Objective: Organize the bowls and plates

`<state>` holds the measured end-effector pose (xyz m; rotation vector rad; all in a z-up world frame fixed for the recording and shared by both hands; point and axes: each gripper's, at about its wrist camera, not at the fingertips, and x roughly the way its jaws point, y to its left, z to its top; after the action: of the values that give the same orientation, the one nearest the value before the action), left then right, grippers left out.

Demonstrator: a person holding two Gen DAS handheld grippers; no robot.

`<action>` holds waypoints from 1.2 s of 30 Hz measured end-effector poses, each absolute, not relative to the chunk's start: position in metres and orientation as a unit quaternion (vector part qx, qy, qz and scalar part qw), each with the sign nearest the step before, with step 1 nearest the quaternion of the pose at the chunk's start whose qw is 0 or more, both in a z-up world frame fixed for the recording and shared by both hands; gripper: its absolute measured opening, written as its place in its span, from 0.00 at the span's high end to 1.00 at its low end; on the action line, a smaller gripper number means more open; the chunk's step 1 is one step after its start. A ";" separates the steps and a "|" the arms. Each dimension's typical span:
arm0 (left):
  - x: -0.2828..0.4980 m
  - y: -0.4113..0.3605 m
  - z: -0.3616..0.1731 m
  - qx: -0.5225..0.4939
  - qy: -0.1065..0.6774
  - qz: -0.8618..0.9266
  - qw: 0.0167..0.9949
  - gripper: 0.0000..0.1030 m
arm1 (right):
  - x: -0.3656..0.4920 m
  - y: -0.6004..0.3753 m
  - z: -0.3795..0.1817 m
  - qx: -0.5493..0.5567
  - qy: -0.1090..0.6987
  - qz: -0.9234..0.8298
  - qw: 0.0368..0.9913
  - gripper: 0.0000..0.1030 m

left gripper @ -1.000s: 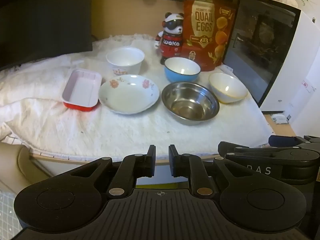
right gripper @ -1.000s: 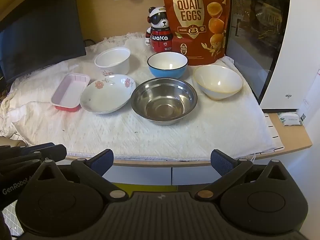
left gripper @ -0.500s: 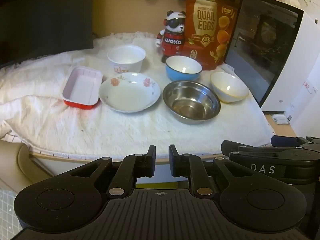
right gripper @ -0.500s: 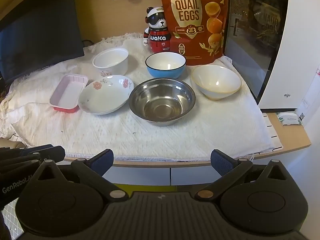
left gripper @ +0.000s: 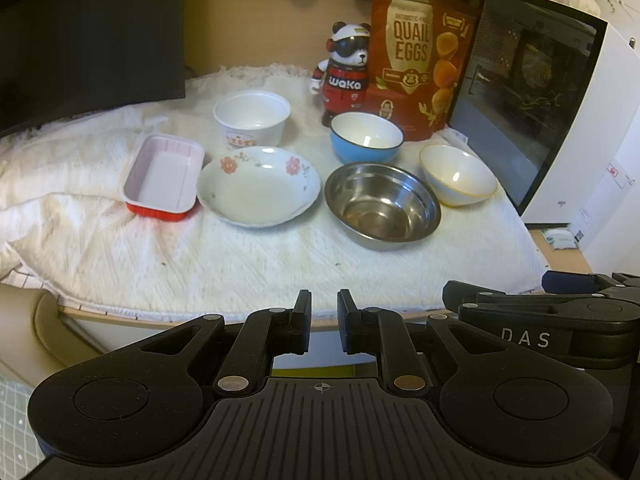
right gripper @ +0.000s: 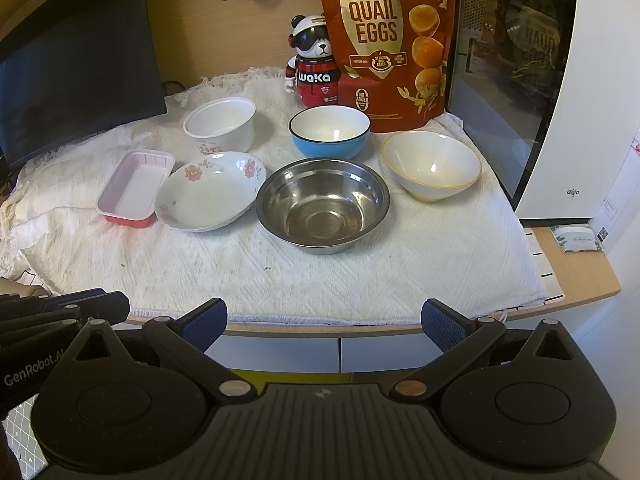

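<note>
Warm, yellowish indoor light, moderately bright; source overhead, out of frame. Small specular glints sit inside the blue bowl [right gripper: 329, 132] and the cream bowl [right gripper: 431, 170]; the steel bowl [right gripper: 322, 204] shows streaked reflections. Shadows are soft and short. Strong fisheye bending at the edges; corners darken. The left wrist view is slightly softer than the right.

Steel bowl [right gripper: 322, 205] shiny metal; floral plate [right gripper: 210, 190] glossy ceramic; cloth [right gripper: 320, 272] white, textured weave.
</note>
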<state>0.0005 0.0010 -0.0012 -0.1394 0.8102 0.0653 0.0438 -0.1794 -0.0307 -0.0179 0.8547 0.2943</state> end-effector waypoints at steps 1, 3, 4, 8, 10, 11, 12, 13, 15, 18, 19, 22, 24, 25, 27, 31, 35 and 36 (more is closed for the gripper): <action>0.001 0.001 -0.001 -0.068 0.394 0.031 0.916 0.83 | 0.044 -0.180 -0.031 -0.009 0.413 0.142 0.899 0.00; 0.001 0.000 -0.001 -0.068 0.393 0.031 0.916 0.83 | 0.044 -0.180 -0.031 -0.009 0.413 0.143 0.899 0.00; 0.001 0.000 -0.001 -0.067 0.393 0.031 0.917 0.83 | 0.044 -0.180 -0.031 -0.009 0.413 0.143 0.900 0.00; 0.001 0.000 -0.001 -0.068 0.394 0.031 0.916 0.83 | 0.045 -0.181 -0.030 -0.009 0.413 0.145 0.899 0.00; 0.001 -0.001 -0.001 -0.067 0.394 0.030 0.916 0.83 | 0.045 -0.180 -0.030 -0.010 0.411 0.146 0.900 0.00; 0.001 -0.001 0.000 -0.067 0.394 0.030 0.916 0.83 | 0.045 -0.178 -0.030 -0.010 0.411 0.146 0.900 0.00; 0.002 -0.002 0.000 -0.067 0.394 0.029 0.916 0.83 | 0.044 -0.178 -0.030 -0.011 0.410 0.146 0.900 0.00; 0.002 -0.002 0.000 -0.067 0.394 0.028 0.916 0.83 | 0.044 -0.178 -0.030 -0.011 0.410 0.146 0.900 0.00; 0.002 -0.002 0.000 -0.067 0.394 0.028 0.916 0.83 | 0.044 -0.176 -0.031 -0.013 0.410 0.146 0.900 0.00; 0.002 -0.002 0.000 -0.068 0.394 0.029 0.916 0.83 | 0.044 -0.176 -0.031 -0.012 0.410 0.145 0.900 0.00; 0.002 -0.002 0.000 -0.069 0.395 0.029 0.916 0.83 | 0.044 -0.176 -0.031 -0.012 0.410 0.145 0.900 0.00; 0.003 -0.002 0.000 -0.069 0.396 0.029 0.915 0.83 | 0.044 -0.177 -0.031 -0.013 0.410 0.146 0.900 0.00; 0.003 -0.002 -0.001 -0.069 0.396 0.029 0.915 0.83 | 0.044 -0.177 -0.031 -0.013 0.410 0.146 0.900 0.00; 0.003 -0.002 -0.001 -0.069 0.396 0.030 0.915 0.83 | 0.044 -0.177 -0.030 -0.013 0.409 0.146 0.901 0.00; 0.003 -0.001 -0.001 -0.070 0.396 0.029 0.915 0.83 | 0.044 -0.177 -0.030 -0.013 0.410 0.146 0.900 0.00; 0.004 -0.001 -0.001 -0.070 0.396 0.029 0.915 0.83 | 0.044 -0.177 -0.030 -0.013 0.410 0.146 0.900 0.00; 0.004 0.001 -0.001 -0.070 0.397 0.028 0.915 0.83 | 0.045 -0.177 -0.030 -0.013 0.409 0.146 0.901 0.00; 0.004 0.001 -0.001 -0.070 0.397 0.029 0.915 0.83 | 0.044 -0.176 -0.030 -0.013 0.409 0.145 0.901 0.00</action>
<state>0.0038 0.0010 -0.0014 -0.1444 0.8167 0.0589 0.0444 -0.1765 -0.0297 -0.0273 0.8467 0.3009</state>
